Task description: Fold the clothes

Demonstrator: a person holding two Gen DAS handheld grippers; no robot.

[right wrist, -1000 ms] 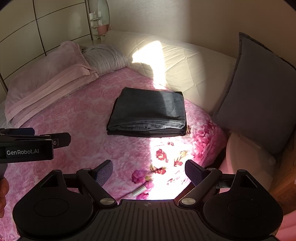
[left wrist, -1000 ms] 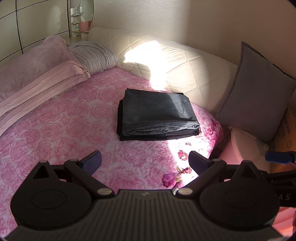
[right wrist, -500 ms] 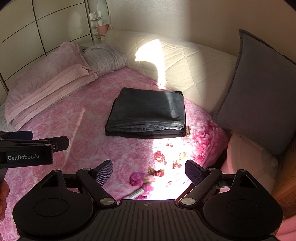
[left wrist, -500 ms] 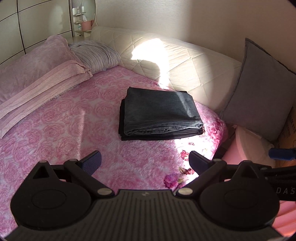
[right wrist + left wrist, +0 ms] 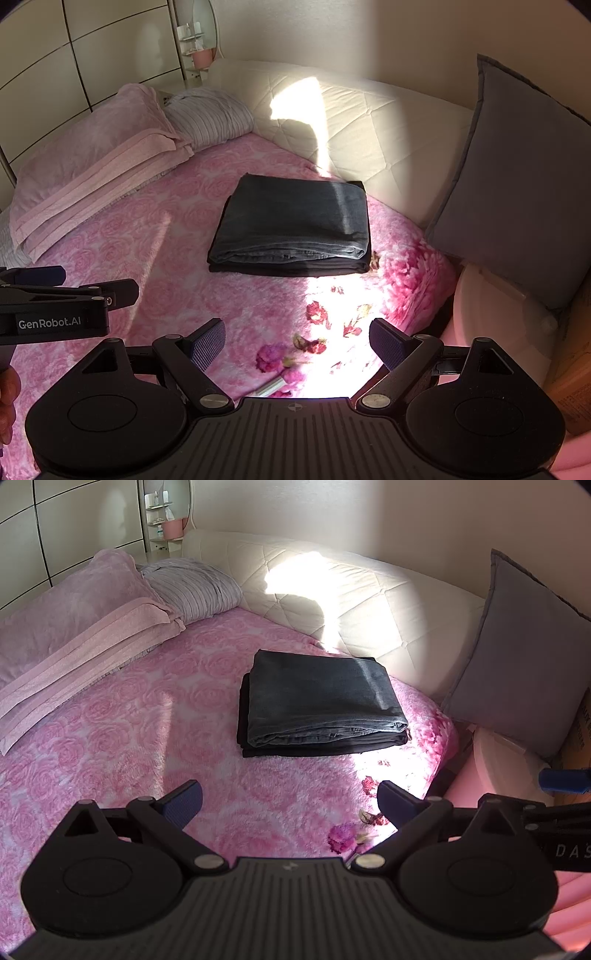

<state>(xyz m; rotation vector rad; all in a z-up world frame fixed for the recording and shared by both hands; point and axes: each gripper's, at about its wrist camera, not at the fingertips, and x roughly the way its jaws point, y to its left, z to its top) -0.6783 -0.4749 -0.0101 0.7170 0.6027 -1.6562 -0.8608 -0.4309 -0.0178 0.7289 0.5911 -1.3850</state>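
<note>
On the bed (image 5: 110, 746), folded jeans (image 5: 321, 705) lie ahead of both claws, well apart from them. Left claw (image 5: 290, 803) and right claw (image 5: 297, 341) hover released, grasping nothing.

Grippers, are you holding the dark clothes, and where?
No, nothing is held. The left gripper and right gripper are both open over the pink blanket, apart from the folded clothes.

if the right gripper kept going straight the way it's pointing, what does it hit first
Probably the pink rose blanket, just short of the folded dark jeans. The right gripper is open and empty, angled down at the bed; depth is unclear.
</note>
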